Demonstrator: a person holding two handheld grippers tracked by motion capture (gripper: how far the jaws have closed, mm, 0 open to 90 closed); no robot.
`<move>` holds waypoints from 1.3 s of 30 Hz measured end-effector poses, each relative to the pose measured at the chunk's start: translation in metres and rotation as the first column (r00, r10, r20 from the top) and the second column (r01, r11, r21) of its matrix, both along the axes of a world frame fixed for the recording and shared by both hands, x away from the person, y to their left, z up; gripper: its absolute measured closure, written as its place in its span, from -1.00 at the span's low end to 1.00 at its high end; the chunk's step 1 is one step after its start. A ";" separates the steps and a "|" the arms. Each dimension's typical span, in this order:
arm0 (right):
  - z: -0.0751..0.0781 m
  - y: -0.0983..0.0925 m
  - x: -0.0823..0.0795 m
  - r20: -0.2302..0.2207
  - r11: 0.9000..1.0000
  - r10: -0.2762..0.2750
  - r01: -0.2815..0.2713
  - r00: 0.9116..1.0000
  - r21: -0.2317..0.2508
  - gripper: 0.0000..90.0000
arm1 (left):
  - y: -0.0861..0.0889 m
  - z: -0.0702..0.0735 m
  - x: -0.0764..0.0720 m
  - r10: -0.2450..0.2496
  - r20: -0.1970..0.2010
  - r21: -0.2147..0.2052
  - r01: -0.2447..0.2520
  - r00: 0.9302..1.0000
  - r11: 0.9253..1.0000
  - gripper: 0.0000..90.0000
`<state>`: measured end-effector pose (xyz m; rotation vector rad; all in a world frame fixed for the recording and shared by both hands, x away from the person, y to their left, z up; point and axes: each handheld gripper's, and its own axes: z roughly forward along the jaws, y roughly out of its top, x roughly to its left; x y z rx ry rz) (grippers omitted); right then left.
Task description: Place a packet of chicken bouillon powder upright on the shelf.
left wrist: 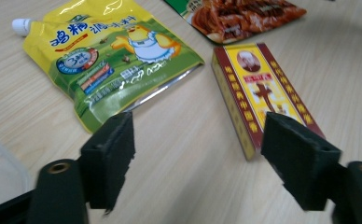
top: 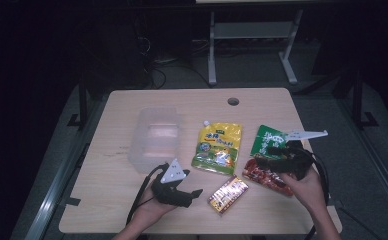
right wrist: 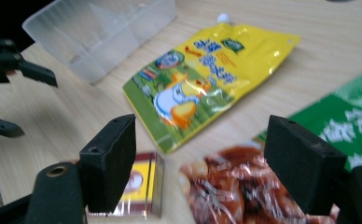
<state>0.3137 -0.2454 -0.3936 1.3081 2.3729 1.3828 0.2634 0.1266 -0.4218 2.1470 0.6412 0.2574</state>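
Wooden table [top: 122, 200] with 5 items and 2 hand-held grippers, listed from left to right. A clear, rectangular plastic container [top: 154, 137] stands beyond the left gripper [top: 196, 195], on the far side of its grey plate. The left gripper rests low over the table; its 2 black jaws stand wide apart with only bare tabletop between them. In the left gripper view, a flat red-and-yellow cardboard box [left wrist: 258, 95] lies just ahead of one jaw, which partly hides its near end; whether they touch cannot be told. A yellow-and-green spouted foil pouch [left wrist: 109, 56] lies just ahead of the other jaw. In the high view, the box lies between the 2 grippers, nearer the left one, and the pouch sits beyond it. The right gripper [right wrist: 200, 163] hovers over a red, transparent plastic packet of food [right wrist: 230, 196], jaws spread wide and pressing on nothing; the packet lies under and between them. A flat green printed packet [top: 267, 140] lies just beyond the right gripper, partly under it.
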 end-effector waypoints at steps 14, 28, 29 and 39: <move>0.020 0.028 0.060 -0.050 0.999 0.027 -0.029 0.998 -0.045 -0.42 | -0.041 0.001 0.028 0.058 0.020 0.055 -0.059 0.998 0.997 -0.29; 0.003 0.044 0.107 -0.117 0.998 -0.013 0.006 0.993 -0.059 -0.41 | -0.063 -0.011 0.055 0.139 0.010 0.095 -0.139 0.990 0.986 -0.18; -0.004 0.046 0.112 -0.133 0.998 -0.026 0.018 0.991 -0.062 -0.40 | -0.065 -0.013 0.058 0.145 0.010 0.106 -0.146 0.989 0.984 -0.15; -0.040 0.054 0.136 -0.221 0.995 -0.064 0.044 0.973 -0.094 -0.37 | -0.077 -0.026 0.067 0.182 -0.032 0.161 -0.175 0.983 0.971 -0.10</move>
